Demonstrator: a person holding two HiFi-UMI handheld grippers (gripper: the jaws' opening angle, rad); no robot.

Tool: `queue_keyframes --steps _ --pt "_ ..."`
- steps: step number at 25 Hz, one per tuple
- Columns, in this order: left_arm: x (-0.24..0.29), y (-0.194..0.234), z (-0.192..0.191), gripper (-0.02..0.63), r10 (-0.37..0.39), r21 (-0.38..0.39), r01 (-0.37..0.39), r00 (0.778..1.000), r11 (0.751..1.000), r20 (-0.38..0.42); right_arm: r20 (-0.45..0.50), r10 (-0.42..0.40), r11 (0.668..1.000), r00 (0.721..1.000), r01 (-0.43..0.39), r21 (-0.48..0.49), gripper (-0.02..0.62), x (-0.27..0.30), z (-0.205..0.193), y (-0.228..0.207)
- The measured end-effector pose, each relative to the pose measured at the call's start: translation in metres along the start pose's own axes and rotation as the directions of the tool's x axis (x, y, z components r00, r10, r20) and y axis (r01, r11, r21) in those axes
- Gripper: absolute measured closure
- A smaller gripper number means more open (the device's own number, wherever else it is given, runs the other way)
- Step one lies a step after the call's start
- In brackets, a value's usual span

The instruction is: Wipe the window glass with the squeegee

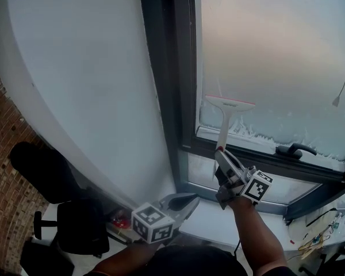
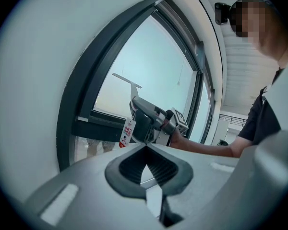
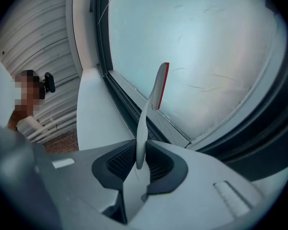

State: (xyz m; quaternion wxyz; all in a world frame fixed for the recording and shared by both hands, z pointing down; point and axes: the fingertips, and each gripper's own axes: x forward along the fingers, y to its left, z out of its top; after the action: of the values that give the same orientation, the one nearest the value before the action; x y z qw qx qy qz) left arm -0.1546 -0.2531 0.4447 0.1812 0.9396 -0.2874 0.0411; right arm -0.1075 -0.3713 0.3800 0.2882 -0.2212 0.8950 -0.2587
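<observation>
Grips the squeegee (image 1: 225,125) by its slim white handle with the right gripper (image 1: 221,154), jaws pinched in to the handle's thickness, ribbed pads pressing its two flat sides. Holds it upright at the lower left part of the frosted window glass (image 1: 276,50), blade crosswise on top, just above the bottom rail of the dark window frame (image 1: 181,85) and left of the black window handle (image 1: 296,150). Hard to tell whether the blade's red edge actually touches the pane. Carries the left gripper (image 1: 185,203) low, below the window's corner and near the white wall (image 1: 86,68), well apart from the glass, jaws brought together at the tips with nothing between them. Points it up toward the window, facing the right gripper and a red-and-white tag (image 2: 128,132) hanging beside it.
</observation>
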Motion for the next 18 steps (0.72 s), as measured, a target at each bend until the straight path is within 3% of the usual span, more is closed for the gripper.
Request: queue_keyframes --steps 18 --pt "0.000 0.006 -0.002 0.606 0.007 -0.014 -0.007 1.000 1.000 0.003 -0.047 -0.093 0.985 0.995 0.099 0.144 0.508 -0.046 -0.061 -0.035"
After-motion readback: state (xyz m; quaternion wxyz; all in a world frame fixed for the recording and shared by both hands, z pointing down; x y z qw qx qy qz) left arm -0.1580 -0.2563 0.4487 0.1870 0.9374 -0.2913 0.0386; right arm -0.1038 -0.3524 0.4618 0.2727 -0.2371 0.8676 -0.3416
